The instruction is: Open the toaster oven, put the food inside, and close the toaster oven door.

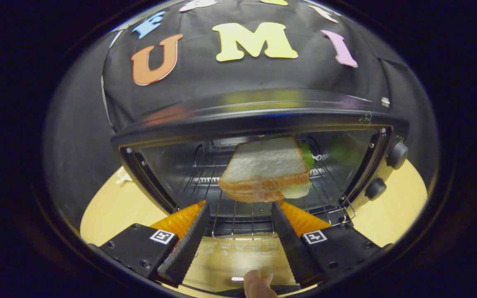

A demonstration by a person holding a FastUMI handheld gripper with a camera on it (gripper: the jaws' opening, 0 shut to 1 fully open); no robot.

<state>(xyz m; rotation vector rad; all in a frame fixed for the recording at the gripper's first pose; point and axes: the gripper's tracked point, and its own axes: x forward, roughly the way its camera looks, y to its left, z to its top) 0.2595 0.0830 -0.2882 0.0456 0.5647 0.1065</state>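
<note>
Ridged jaws [240, 207] parted; layered sandwich [265, 169] on wire rack [238, 219].

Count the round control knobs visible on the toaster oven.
2, both on the black toaster oven's right panel: upper black knob, lower black knob just beneath. More may be hidden further down. The gripper is open before the sandwich.

Dim booth, strong fisheye bending, glare on the toaster oven [263, 108] top

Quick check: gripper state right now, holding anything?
Gripper: open, holding nothing; the sandwich sits just beyond its fingers on the oven rack.
</note>
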